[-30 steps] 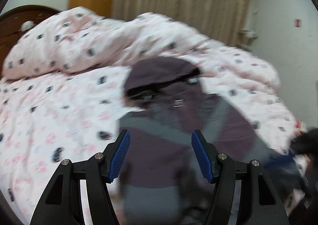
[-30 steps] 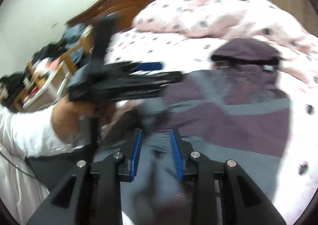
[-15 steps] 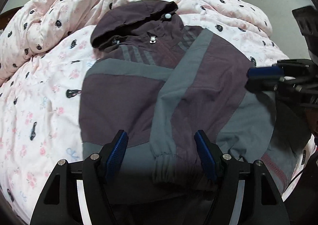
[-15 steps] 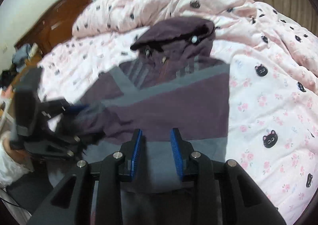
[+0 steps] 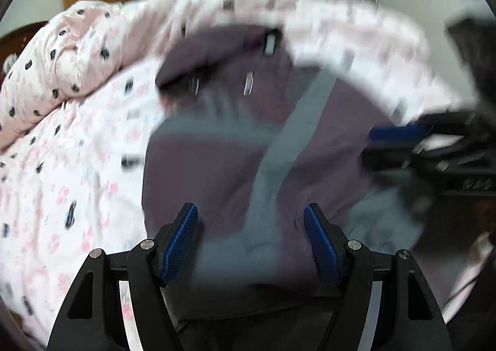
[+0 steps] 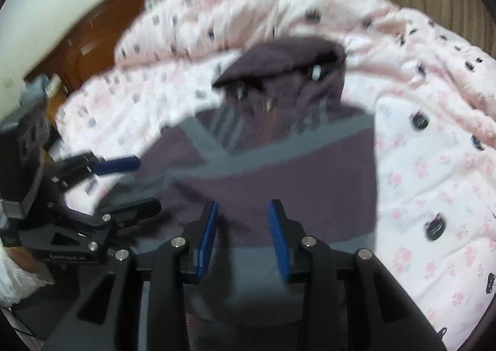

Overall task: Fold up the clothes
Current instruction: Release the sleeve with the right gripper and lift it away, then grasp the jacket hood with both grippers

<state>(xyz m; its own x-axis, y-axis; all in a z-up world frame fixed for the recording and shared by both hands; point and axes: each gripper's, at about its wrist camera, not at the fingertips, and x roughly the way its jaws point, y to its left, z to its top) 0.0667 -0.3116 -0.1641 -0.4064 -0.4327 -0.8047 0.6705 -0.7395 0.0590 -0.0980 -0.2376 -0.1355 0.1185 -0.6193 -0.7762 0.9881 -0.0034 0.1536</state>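
Both views have blurred; each hand-held gripper (image 5: 251,237) (image 6: 243,236) hovers spread over the jacket (image 5: 217,165).

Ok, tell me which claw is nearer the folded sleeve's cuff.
Left. The left claw straddles the cuff without gripping; the right claw hangs over the jacket hem beside it.

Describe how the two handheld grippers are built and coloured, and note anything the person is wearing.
Both the left gripper and the right gripper are black frames with triangular cut-outs and silver screw heads. Each has two fingers faced with ribbed blue pads. In the right wrist view, the left gripper's body carries small pale lettering, too blurred to read. A white sleeve shows beside it.
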